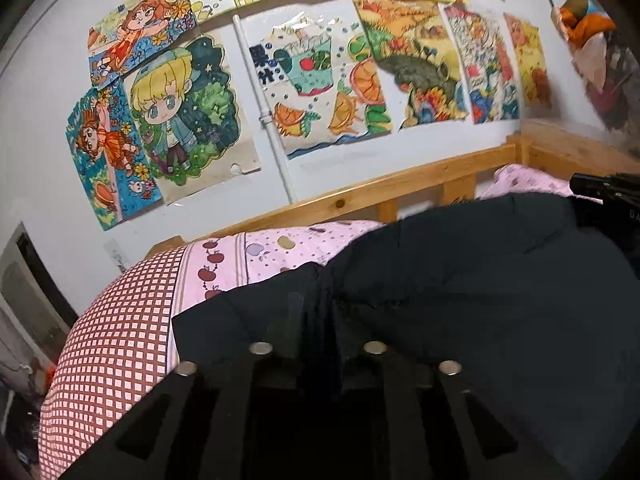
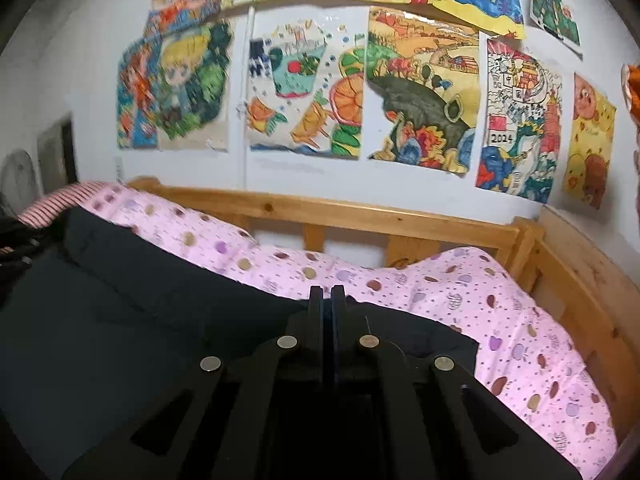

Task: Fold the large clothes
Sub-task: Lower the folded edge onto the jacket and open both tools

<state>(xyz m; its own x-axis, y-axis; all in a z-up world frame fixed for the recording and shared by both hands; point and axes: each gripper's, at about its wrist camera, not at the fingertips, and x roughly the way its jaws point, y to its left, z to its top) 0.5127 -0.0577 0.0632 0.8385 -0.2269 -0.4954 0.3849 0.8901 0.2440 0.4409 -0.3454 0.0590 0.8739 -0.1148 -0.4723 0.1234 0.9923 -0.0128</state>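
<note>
Both grippers, left (image 1: 318, 312) and right (image 2: 327, 304), have jaws pinching the black garment (image 1: 460, 280) over the pink bedsheet (image 2: 460, 292).

The dragon drawing (image 2: 516, 124) on the wall bears a small sign reading "2024", with a smaller "5G" near its top; the fruit drawing (image 1: 316, 80) carries the blue characters "果汁" at its left edge; other marks are too blurred to read.
</note>
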